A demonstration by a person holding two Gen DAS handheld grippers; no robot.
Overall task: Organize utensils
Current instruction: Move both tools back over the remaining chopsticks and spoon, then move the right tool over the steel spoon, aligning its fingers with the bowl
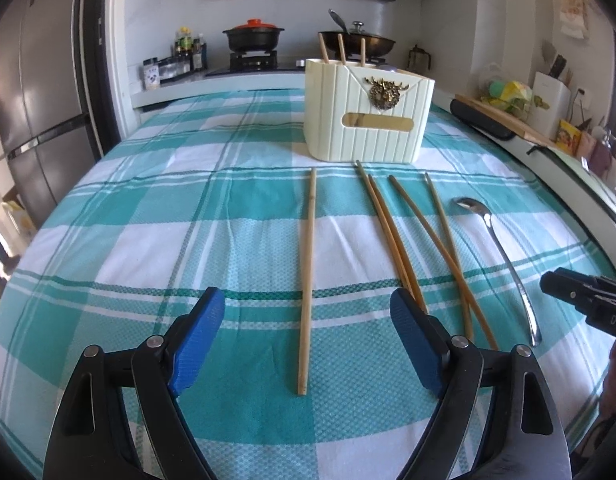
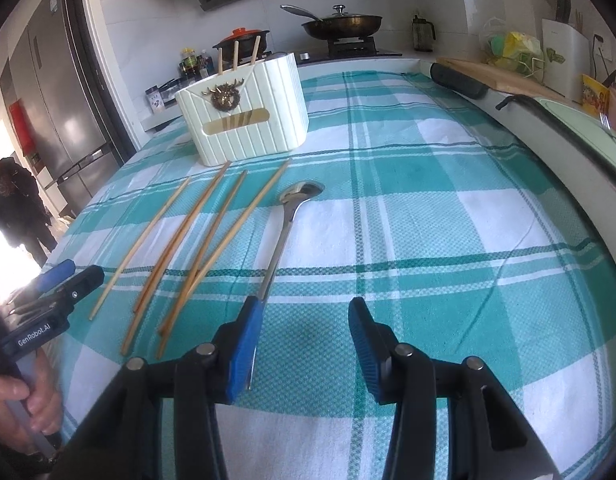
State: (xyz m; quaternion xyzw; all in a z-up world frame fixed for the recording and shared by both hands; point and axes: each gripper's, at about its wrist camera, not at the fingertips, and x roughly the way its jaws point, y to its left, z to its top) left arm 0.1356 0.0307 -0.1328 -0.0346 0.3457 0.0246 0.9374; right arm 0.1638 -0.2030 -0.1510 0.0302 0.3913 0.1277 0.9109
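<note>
A cream utensil holder (image 1: 367, 114) (image 2: 248, 114) stands on the teal checked tablecloth (image 1: 148, 208) with three chopsticks (image 1: 341, 50) upright in it. Several loose wooden chopsticks (image 1: 407, 240) (image 2: 204, 240) lie in front of it. One single chopstick (image 1: 308, 280) lies between my left gripper's open fingers. A metal spoon (image 1: 503, 252) (image 2: 286, 224) lies to the right of the chopsticks. My left gripper (image 1: 308, 334) is open and empty. My right gripper (image 2: 304, 346) is open and empty; its left finger (image 2: 244, 344) covers the spoon's handle end.
A stove with a black pot (image 1: 254, 38) and a wok (image 1: 357, 42) stands behind the table. A fridge (image 1: 36, 120) is at the left. A cutting board (image 2: 503, 76) and counter clutter are at the right. A person (image 2: 16, 204) stands at the far left.
</note>
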